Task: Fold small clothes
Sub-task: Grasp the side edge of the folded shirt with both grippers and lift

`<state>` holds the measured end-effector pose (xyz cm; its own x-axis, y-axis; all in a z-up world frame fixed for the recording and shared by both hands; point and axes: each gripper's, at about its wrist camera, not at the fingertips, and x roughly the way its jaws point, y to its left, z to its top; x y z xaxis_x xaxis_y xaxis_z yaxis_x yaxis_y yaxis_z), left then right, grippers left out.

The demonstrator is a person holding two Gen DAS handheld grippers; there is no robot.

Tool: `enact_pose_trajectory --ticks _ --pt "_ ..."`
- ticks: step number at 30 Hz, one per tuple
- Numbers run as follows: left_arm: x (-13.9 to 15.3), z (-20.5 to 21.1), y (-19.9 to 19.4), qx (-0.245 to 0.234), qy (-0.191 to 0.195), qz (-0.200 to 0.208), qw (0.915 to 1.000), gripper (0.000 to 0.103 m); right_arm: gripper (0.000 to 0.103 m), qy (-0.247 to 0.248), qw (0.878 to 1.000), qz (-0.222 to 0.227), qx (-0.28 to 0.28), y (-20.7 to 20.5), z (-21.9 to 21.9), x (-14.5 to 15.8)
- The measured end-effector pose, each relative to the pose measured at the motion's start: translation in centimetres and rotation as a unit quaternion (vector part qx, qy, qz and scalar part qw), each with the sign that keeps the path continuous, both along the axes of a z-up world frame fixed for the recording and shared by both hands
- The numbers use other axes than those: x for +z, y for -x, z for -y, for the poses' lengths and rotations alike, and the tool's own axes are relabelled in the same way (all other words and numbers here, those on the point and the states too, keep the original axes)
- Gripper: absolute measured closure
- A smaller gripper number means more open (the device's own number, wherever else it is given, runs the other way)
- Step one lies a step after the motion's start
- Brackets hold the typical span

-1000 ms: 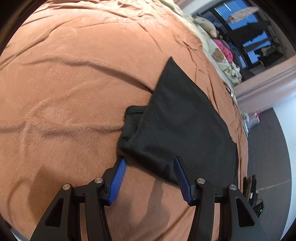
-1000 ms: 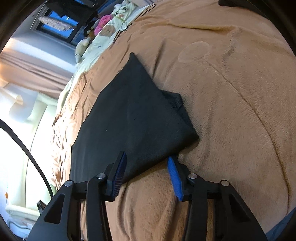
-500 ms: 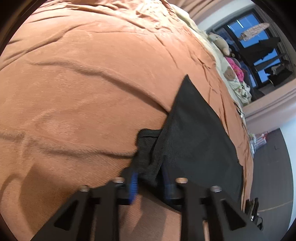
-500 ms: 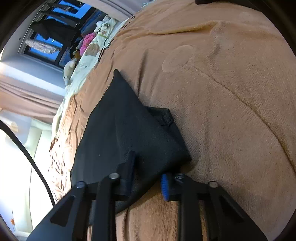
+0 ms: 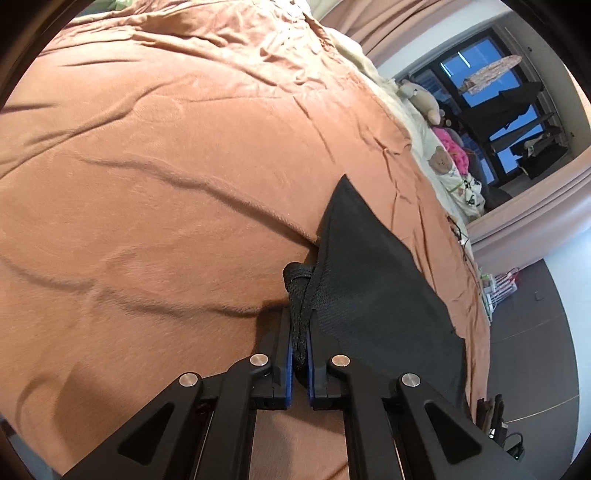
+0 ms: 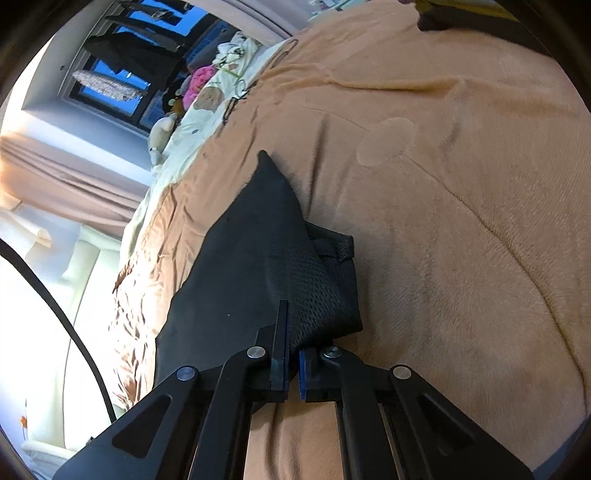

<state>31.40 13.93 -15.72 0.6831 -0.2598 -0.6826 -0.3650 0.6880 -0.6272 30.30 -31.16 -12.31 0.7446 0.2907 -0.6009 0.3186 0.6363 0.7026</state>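
Note:
A black garment [image 5: 369, 288] lies partly folded on the orange blanket [image 5: 147, 184], one corner pointing away from me. My left gripper [image 5: 300, 328] is closing on the bunched near-left corner of the garment, and its blue pads press the cloth between them. In the right wrist view the same black garment [image 6: 243, 266] runs away to the left. My right gripper [image 6: 291, 332] is closing on its near-right mesh corner, with cloth pinched between the pads. Both pinched corners are raised a little off the blanket [image 6: 461, 221].
Cream bear-print bedding [image 5: 439, 162], a plush toy [image 5: 421, 96] and a pink item [image 5: 450, 144] lie at the far side of the bed below a dark window [image 5: 491, 74]. Dark floor [image 5: 535, 332] lies past the bed's right edge. A dark object [image 6: 443, 14] sits at the bed's far end.
Both grippers went from open around the garment's near corners to shut on them. The left one has lifted its corner slightly, bunching the cloth.

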Motion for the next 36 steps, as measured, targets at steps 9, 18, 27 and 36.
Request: enact_pose_trajectory --ticks 9,18,27,36 --pt "0.8 -1.7 4.1 0.010 0.005 0.013 0.9999 0.098 0.103 -0.007 1.000 0.000 0.019 1.9 -0.3 0.3" --pt "0.9 -2.8 7.6 0.022 0.014 0.017 0.9995 0.098 0.103 -0.002 0.999 0.008 0.037 3.4 -0.6 1.0" --pt "0.4 -3.8 9.9 0.028 0.026 0.021 0.9991 0.098 0.103 0.006 0.999 0.001 0.042 4.7 -1.2 1.1" --pt "-0.6 -4.3 11.5 0.027 0.039 0.016 0.9987 0.098 0.103 0.013 0.999 -0.010 0.039 6.1 -1.1 0.8"
